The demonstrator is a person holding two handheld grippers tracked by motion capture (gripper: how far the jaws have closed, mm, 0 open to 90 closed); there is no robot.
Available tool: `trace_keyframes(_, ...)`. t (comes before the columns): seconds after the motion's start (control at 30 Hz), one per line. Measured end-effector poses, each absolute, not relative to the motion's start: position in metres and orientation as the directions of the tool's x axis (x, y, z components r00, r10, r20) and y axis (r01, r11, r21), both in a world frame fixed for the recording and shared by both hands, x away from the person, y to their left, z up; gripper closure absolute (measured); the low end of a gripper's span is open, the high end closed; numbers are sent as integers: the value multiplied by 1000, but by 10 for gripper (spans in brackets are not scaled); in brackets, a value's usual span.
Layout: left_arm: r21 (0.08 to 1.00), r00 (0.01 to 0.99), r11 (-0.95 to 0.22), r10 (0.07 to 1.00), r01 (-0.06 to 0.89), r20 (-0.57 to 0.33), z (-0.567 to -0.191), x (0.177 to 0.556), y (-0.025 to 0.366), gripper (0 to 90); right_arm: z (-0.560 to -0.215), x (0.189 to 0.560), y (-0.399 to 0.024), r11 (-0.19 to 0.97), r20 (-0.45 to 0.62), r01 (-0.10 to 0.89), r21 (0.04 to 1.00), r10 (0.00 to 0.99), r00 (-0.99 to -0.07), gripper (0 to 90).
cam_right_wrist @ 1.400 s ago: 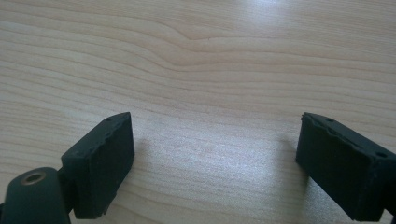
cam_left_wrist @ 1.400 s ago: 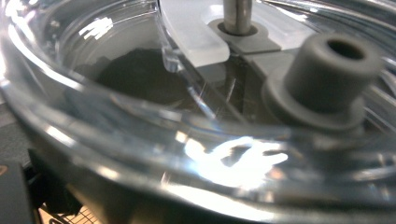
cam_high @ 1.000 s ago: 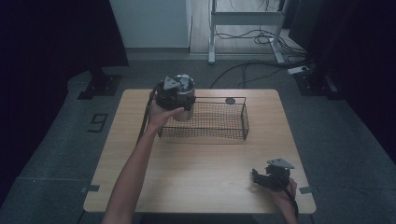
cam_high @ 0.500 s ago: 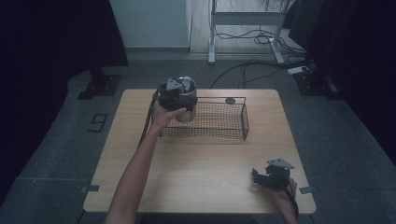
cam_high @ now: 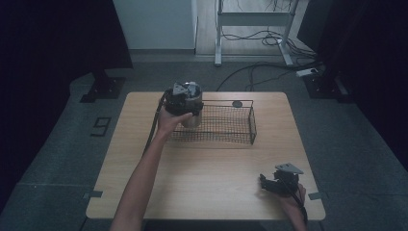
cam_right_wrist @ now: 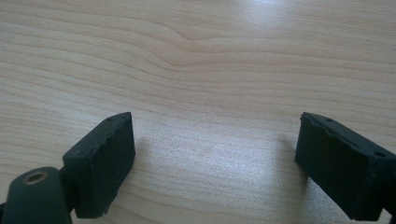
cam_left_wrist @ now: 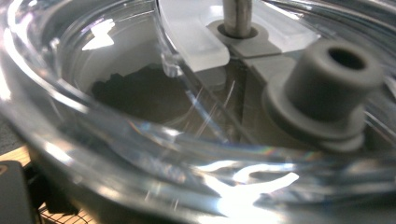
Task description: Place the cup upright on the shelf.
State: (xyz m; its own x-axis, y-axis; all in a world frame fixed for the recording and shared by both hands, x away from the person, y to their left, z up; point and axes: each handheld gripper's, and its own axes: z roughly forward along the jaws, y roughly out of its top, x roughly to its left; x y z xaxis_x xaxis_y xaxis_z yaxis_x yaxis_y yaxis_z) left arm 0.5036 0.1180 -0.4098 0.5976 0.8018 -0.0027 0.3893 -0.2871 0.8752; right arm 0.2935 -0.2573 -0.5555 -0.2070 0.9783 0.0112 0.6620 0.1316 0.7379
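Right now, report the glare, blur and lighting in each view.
High view: dim room, table evenly lit, wire basket soft. Left gripper view: clear container very close, bright glare along its rim, edges blurred. Right gripper view: sharp wood grain, soft shadows beside the open jaws.

Wooden table [cam_high: 207,173], small dark disc [cam_high: 236,104] by its far edge; grey floor [cam_high: 72,144], cables [cam_high: 250,38] beyond

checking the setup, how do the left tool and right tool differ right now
The left tool is lifted at the left end of the wire basket, against a clear lidded jar; the right tool sits low near the table's front right corner. The right tool's jaws stand wide open over bare wood; the left tool's jaws are hidden. Each is held in one hand.
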Motion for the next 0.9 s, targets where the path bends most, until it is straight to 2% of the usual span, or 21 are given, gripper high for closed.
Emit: trace_keyframes(0.9, 855, 566, -276, 824, 440, -25, -446, 513, 120, 37, -556, 293, -257, 131, 12, 662, 738, 978, -206, 115)
